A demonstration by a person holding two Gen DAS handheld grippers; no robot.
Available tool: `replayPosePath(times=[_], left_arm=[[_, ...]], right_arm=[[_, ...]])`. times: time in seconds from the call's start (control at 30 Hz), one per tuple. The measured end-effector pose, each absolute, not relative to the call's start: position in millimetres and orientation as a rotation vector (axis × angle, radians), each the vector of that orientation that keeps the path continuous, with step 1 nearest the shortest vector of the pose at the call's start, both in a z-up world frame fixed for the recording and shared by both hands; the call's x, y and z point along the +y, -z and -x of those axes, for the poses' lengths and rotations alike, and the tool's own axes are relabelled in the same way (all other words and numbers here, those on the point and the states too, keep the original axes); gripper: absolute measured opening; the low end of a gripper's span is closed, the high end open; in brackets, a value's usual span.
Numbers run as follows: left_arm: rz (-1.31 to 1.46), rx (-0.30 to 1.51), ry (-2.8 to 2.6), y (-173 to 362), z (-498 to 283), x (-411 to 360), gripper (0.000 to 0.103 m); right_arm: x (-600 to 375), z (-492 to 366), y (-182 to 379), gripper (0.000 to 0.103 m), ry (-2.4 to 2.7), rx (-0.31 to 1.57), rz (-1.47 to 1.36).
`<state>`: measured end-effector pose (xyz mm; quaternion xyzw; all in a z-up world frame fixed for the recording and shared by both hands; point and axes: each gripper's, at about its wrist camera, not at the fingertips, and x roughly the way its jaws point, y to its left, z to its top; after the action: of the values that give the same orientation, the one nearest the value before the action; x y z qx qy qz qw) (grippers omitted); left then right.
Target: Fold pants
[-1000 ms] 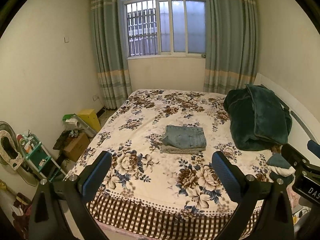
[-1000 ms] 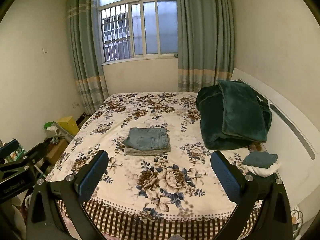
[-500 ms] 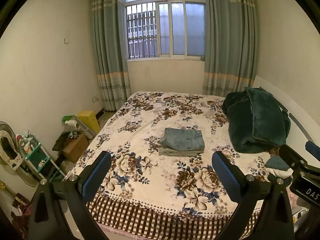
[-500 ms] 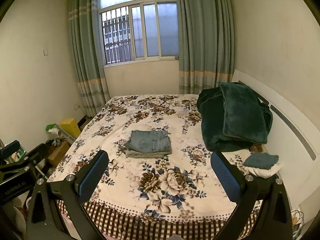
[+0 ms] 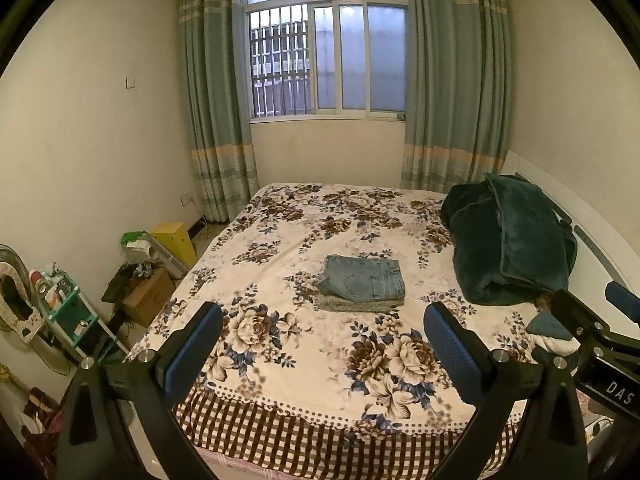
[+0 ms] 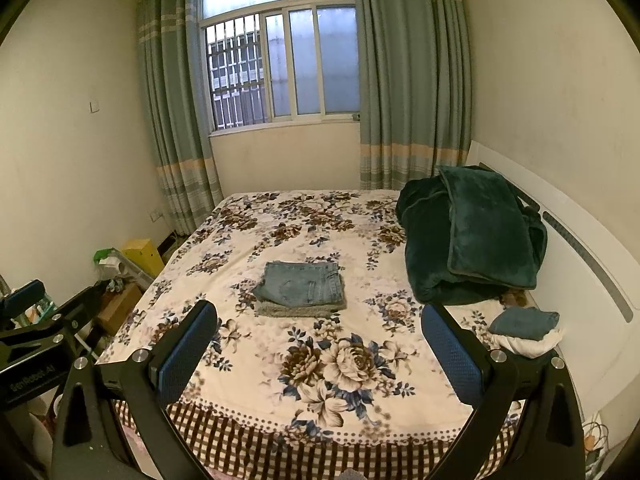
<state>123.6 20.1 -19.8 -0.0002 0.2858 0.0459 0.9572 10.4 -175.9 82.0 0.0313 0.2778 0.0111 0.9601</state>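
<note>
Folded blue jeans (image 5: 362, 279) lie on a folded grey garment (image 5: 352, 305) in the middle of the floral bed (image 5: 280, 220); they also show in the right wrist view (image 6: 302, 283). My left gripper (image 5: 323, 354) is open and empty, held off the bed's near edge, well short of the jeans. My right gripper (image 6: 319, 350) is open and empty too, beside the left one; it shows at the right edge of the left wrist view (image 5: 592, 332).
A dark green blanket (image 6: 472, 236) is heaped at the bed's right by the white headboard (image 6: 592, 280). A small teal and white cloth pile (image 6: 526, 330) lies near it. Boxes and a shelf (image 5: 72, 312) crowd the floor at left. A curtained window (image 5: 326, 58) is behind.
Both grippers have drawn back and up from the bed, so the bed and jeans look smaller and lower. The jeans have not moved.
</note>
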Motion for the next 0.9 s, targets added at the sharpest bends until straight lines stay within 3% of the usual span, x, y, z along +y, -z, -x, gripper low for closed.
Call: replayPosePath(times=[0.9], left_arm=[[0.002, 0.557, -0.101, 17.8, -117.2, 14.3, 0.103]], right_arm=[[-177.1, -13.1, -82.3, 0.103, -0.024, 0.556, -0.066]])
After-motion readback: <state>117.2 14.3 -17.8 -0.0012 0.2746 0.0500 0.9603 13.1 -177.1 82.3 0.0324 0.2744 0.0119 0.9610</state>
